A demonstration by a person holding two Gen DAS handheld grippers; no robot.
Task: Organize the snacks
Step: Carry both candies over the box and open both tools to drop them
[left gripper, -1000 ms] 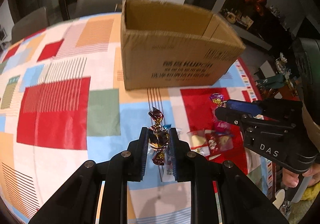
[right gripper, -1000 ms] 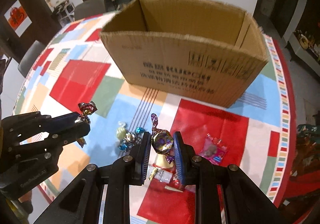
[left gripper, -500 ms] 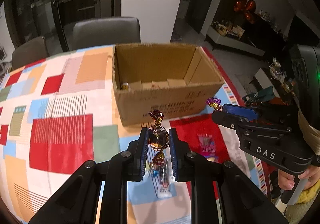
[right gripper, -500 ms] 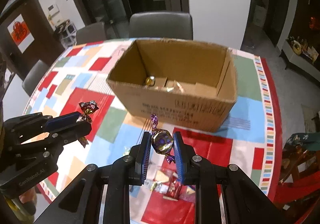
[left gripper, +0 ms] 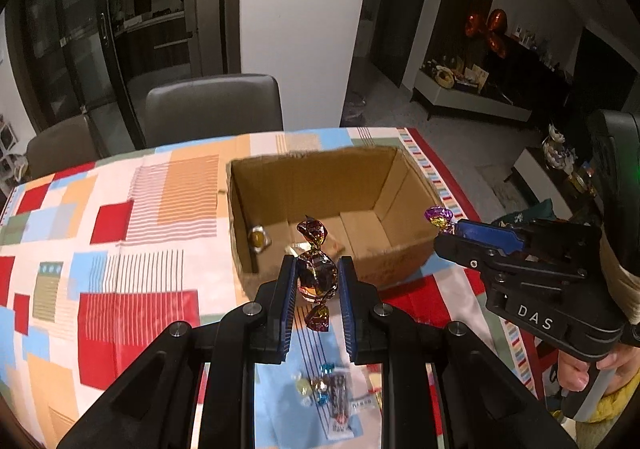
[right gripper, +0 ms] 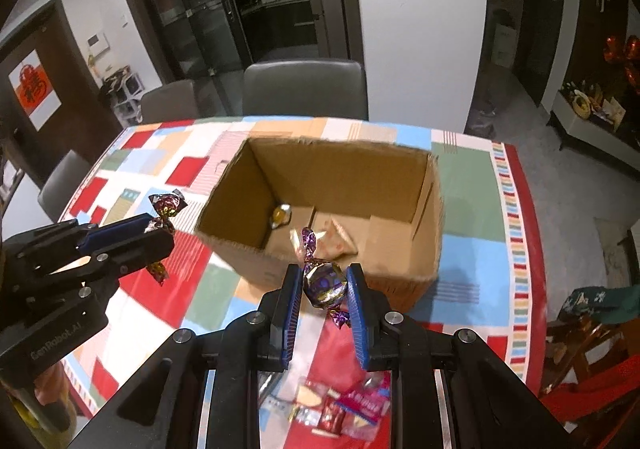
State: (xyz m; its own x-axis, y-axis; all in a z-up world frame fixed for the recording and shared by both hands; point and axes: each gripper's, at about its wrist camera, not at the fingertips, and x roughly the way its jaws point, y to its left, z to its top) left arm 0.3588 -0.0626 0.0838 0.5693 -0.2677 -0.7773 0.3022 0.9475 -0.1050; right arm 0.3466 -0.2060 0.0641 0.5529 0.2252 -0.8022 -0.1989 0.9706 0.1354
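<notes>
A cardboard box (left gripper: 320, 205) stands open on a table covered by a patchwork cloth (left gripper: 132, 249) of red, blue, orange and green squares, and everything else is best placed from that box. The left gripper (left gripper: 318, 281) hangs above the table just in front of the box's near wall, its two blue-padded jaws clenched on a red-brown candy (left gripper: 317, 276) in a shiny twisted wrapper; one twisted end sticks up over the box's rim and the other hangs down between the jaws. The right gripper (right gripper: 323, 287) is also in front of the near wall, towards the box's right half, and it grasps a purple candy (right gripper: 325, 283) whose foil is printed with gold, again with one twist pointing up and one down. Each gripper shows in the other's camera, off to the side, with a twist of its candy poking out past the fingertips. Inside the box, a small yellow candy (right gripper: 280, 215) lies in the left corner near the wall, and some pale wrapped packets (right gripper: 334, 241) lie on the floor towards the middle. On the cloth in front of the box, closer to the cameras, loose snacks (right gripper: 340, 409) remain: a few small candies (left gripper: 312, 385) and flat red and pink packets. Grey chairs (right gripper: 306, 89) stand behind the box, at the table's far edge.
</notes>
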